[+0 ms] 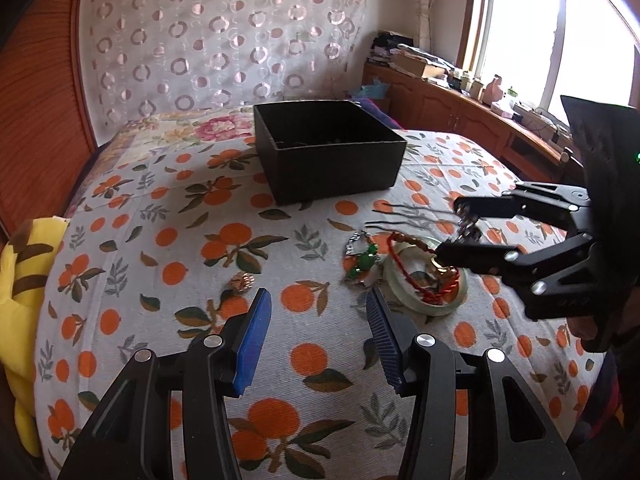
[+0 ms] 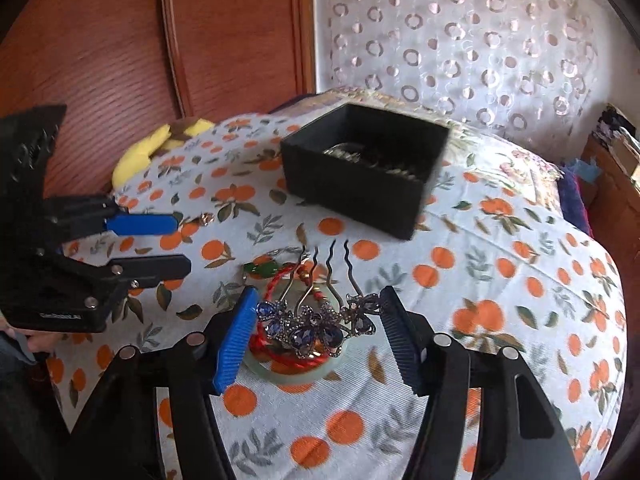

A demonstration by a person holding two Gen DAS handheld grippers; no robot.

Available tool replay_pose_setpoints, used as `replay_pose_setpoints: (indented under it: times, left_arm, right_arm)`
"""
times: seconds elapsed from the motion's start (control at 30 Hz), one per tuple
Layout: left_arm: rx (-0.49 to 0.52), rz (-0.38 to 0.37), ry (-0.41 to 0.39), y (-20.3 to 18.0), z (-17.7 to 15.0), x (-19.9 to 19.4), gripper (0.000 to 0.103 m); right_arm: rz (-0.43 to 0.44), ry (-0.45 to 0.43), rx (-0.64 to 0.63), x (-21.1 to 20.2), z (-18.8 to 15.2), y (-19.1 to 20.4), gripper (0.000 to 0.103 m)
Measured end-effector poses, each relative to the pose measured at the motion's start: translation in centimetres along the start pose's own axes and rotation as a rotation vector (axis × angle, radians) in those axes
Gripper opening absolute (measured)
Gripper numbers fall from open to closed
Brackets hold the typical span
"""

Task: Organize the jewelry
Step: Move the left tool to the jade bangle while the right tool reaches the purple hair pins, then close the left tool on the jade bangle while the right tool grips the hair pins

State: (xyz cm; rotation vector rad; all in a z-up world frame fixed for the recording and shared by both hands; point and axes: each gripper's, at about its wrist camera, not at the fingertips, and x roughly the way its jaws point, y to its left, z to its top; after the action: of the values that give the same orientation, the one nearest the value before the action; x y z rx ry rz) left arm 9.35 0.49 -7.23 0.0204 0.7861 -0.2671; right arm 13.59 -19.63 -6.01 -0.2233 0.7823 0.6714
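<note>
A black open box (image 1: 328,148) stands on the orange-print cloth; in the right wrist view the box (image 2: 368,176) holds some metal jewelry. My right gripper (image 2: 318,328) is shut on a jewelled hair comb (image 2: 320,320) with blue stones and wavy prongs, held just above a pale jade bangle (image 2: 280,372) and a red cord bracelet (image 2: 276,284). In the left wrist view the bangle (image 1: 424,300), red bracelet (image 1: 404,268), green pendant (image 1: 364,262) and a small gold brooch (image 1: 242,282) lie on the cloth. My left gripper (image 1: 318,308) is open and empty, near the pile.
A yellow plush toy (image 1: 20,280) lies at the cloth's left edge. A wooden headboard (image 2: 120,40) and patterned curtain (image 1: 224,40) stand behind. Wooden cabinets (image 1: 460,112) with clutter run under the window at right.
</note>
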Motion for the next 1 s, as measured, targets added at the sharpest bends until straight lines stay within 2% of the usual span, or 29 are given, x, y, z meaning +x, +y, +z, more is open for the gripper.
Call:
replay_pose_setpoints:
  times: [0.27, 0.3, 0.37, 0.63, 1.0]
  left_arm:
    - [-0.004, -0.065, 0.006, -1.2, 1.7, 1.0, 0.047]
    - [-0.007, -0.080, 0.008, -1.3, 1.9, 1.3, 0.045]
    - [-0.012, -0.111, 0.019, -1.7, 2.6, 2.0, 0.036]
    - [-0.013, -0.155, 0.069, -2.7, 4.3, 4.7, 0.022]
    - [-0.006, -0.176, 0.103, -2.9, 4.3, 6.1, 0.017]
  right_arm:
    - [-0.061, -0.023, 0.055, -2.8, -2.6, -3.1, 0.065]
    - [-0.066, -0.015, 0.060, -2.7, -3.0, -3.4, 0.065]
    - [-0.080, -0.004, 0.073, -2.7, -3.7, -4.0, 0.065]
    - [-0.096, 0.050, 0.089, -1.8, -5.2, -4.9, 0.065]
    - [-0.112, 0.064, 0.094, -1.1, -5.3, -4.9, 0.065]
